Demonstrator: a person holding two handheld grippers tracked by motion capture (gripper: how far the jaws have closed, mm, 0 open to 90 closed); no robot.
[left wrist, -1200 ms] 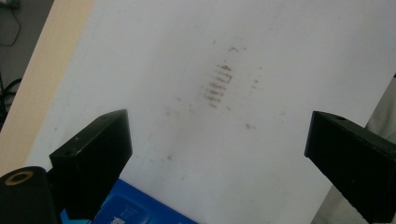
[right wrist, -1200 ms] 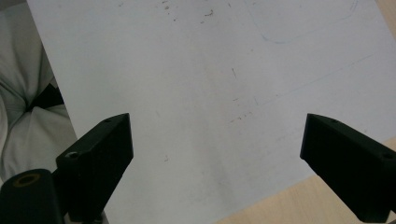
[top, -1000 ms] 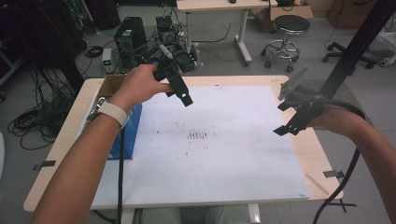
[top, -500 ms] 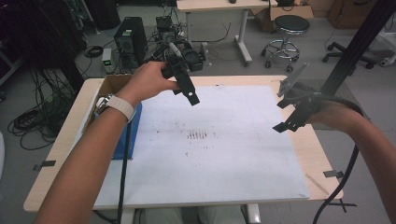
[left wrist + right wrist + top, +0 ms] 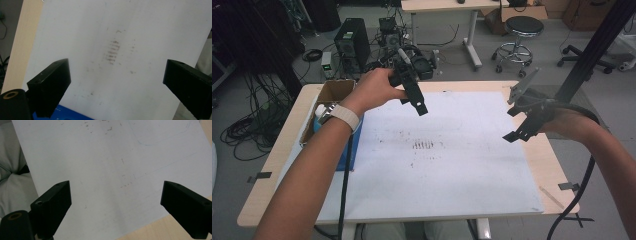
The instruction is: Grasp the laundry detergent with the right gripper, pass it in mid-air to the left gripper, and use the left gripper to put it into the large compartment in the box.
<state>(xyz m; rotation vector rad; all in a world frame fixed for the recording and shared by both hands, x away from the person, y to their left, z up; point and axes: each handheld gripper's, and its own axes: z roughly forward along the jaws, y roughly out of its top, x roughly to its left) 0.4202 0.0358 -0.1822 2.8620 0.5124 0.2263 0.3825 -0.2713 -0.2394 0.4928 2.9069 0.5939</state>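
Note:
My left gripper (image 5: 414,101) hangs above the far left part of the white sheet (image 5: 452,165), held in a hand with a pale wristband. In the left gripper view it (image 5: 116,72) is open with nothing between the jaws; below lies the white sheet (image 5: 150,30) with a patch of dark smudges (image 5: 112,51). My right gripper (image 5: 512,125) hovers over the sheet's right edge. Seen in the right gripper view, it (image 5: 115,190) is also open and empty, looking down on the sheet (image 5: 105,165) and a corner of wooden table (image 5: 155,230).
A cardboard box (image 5: 329,95) with small items stands at the table's (image 5: 277,165) left, with a blue flat thing (image 5: 356,145) beside it. The smudges (image 5: 423,145) mark the sheet's middle. Behind the table are a computer tower (image 5: 349,45), cables and a stool (image 5: 518,30).
My left gripper has drifted a little to the right over the sheet. The right gripper has hardly moved. Both stay open.

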